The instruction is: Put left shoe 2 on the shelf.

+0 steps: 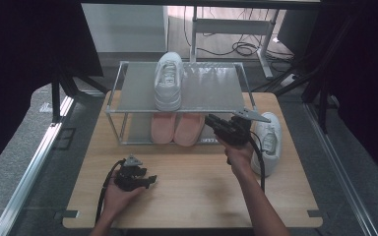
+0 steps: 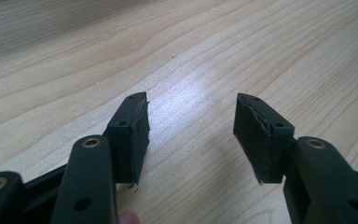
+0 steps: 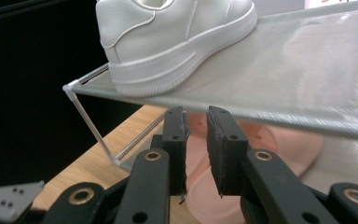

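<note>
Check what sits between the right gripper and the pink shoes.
Nothing: in the right gripper view the right gripper faces the pink shoes under the rack's top shelf.

A white shoe (image 3: 177, 42) stands on the shelf (image 3: 298, 79); below it, the right hand-held gripper (image 3: 196, 122), slightly parted, faces pink shoes (image 3: 270, 144).

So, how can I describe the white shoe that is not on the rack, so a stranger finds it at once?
Start from the metal rack at the back of the wooden table. Look right of it, on the tabletop: a white shoe lies there alone beside the right gripper. The other white shoe stands on the top shelf.
</note>
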Available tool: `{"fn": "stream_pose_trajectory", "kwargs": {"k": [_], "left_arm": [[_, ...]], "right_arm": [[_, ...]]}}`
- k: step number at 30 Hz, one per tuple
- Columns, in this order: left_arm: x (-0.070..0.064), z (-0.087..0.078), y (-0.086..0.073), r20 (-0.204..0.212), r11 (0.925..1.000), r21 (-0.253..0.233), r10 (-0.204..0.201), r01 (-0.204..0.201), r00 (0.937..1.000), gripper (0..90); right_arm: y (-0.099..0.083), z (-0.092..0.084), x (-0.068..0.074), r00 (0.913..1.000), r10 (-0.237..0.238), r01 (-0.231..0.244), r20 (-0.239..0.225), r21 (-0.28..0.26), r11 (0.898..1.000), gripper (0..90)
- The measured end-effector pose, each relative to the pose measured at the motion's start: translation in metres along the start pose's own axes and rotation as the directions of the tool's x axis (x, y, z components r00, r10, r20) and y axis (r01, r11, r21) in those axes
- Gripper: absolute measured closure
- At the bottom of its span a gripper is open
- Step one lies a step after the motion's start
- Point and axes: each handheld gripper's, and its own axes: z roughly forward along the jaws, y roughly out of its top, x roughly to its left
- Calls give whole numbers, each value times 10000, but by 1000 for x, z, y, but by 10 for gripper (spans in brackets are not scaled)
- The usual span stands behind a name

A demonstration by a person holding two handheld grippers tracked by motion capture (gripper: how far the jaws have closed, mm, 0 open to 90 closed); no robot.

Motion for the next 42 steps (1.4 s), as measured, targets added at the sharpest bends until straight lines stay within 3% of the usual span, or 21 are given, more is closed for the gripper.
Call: {"fn": "stream_pose_trajectory", "kwargs": {"k": [9, 22, 34, 42], "left_arm": [[0, 0, 0, -6, 10000, -9, 0, 0, 10000, 460], [1, 0, 0, -29, 10000, -13, -14, 14, 10000, 459], [-1, 2, 0, 14, 10000, 78, 49, -49, 10000, 458], [-2, 3, 0, 2, 9999, 94, 61, -61, 10000, 458]], "right_arm": [[-20, -30, -5, 9990, -405, 401, 191, 182, 9990, 742], [-51, -56, -17, 9977, -499, 467, 466, 675, 9966, 719], [-79, -68, -27, 9951, -521, 412, 841, 1268, 9911, 714], [-85, -76, -33, 9934, -498, 353, 1038, 1368, 9900, 714]]}}
